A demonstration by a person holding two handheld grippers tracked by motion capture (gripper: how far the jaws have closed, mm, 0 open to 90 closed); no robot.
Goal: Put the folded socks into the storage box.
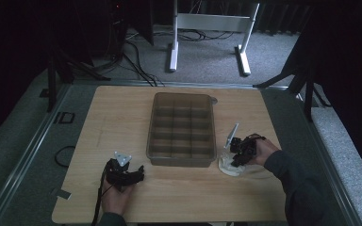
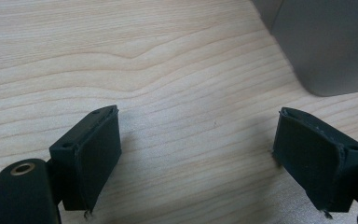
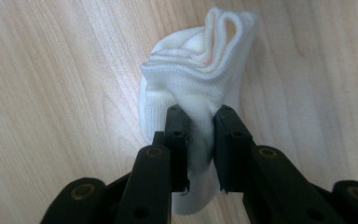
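Right claw (image 3: pixel 200 135) pinches white folded sock (image 3: pixel 200 70) on pale wood-grain worktop (image 1: pixel 122 117), right of grey compartment tray (image 1: pixel 183 129). Left claw (image 2: pixel 198 149) gapes wide, holding nothing. No legible writing. Room dark, carpeted.

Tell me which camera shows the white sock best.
The right gripper view. There the sock fills the centre, folded layers and ribbed knit plain, pinched between the right gripper jaws on the table. In the high view the sock is a small pale patch by the tray, partly covered by the gripper.
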